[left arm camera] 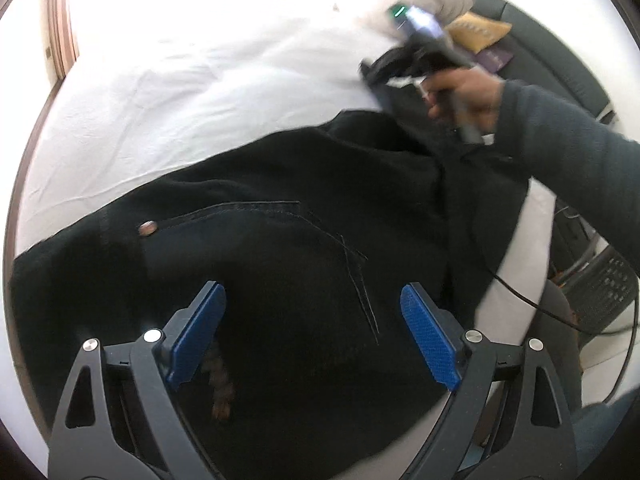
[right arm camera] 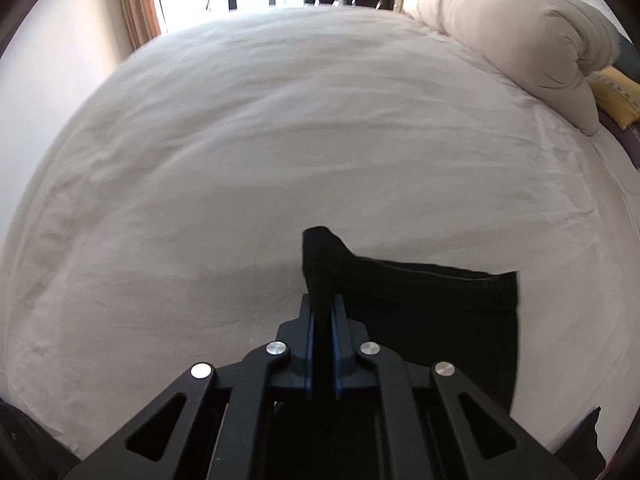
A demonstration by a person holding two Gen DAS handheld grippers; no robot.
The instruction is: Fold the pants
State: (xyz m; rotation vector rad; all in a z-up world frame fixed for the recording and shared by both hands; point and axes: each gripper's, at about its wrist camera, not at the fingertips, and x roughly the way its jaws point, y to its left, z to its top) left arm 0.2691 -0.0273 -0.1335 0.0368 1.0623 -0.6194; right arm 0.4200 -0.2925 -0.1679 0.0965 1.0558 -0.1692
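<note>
Black pants (left arm camera: 304, 216) lie across the white bed sheet (left arm camera: 192, 92), waist button toward the left. My left gripper (left arm camera: 312, 292) hovers over the waist part, its blue pads spread wide with nothing between them. In the left wrist view a hand (left arm camera: 468, 96) in a dark sleeve holds my right gripper (left arm camera: 384, 68) at the far leg end. In the right wrist view my right gripper (right arm camera: 322, 300) is shut on a raised fold of the pants (right arm camera: 432, 300) at the leg hem, which lies flat to the right of it.
A rolled beige duvet (right arm camera: 512, 28) lies along the bed's far right side, a yellow cushion (right arm camera: 616, 92) beside it. A window with orange curtains (right arm camera: 140, 4) stands beyond the bed. A cable (left arm camera: 516, 292) and a dark mesh item (left arm camera: 604, 288) sit off the bed's right edge.
</note>
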